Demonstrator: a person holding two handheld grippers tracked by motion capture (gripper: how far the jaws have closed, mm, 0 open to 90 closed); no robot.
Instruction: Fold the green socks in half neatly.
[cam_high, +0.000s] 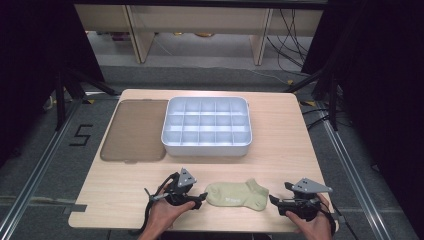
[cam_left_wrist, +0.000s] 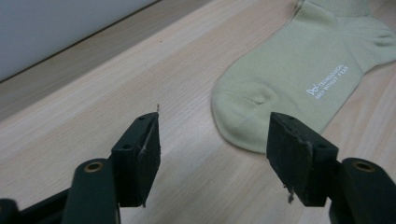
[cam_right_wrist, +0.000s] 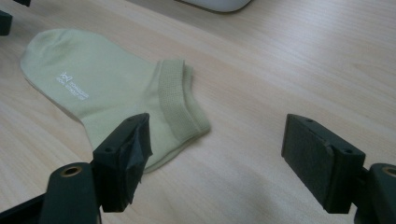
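Sock (cam_high: 236, 195), pale green, is lying flat on the tabletop (cam_high: 280, 150) near its front edge, between the two tools. Left tool (cam_high: 201, 199) is sitting at the toe end, jaws released with nothing between them. Right tool (cam_high: 274, 200) is resting just beside the cuff, jaws also spread and gripping nothing.

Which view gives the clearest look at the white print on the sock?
The left gripper view: the sock lies close, its white print nearly readable. The right gripper view shows the print smaller and angled; the high view shows a faint mark.
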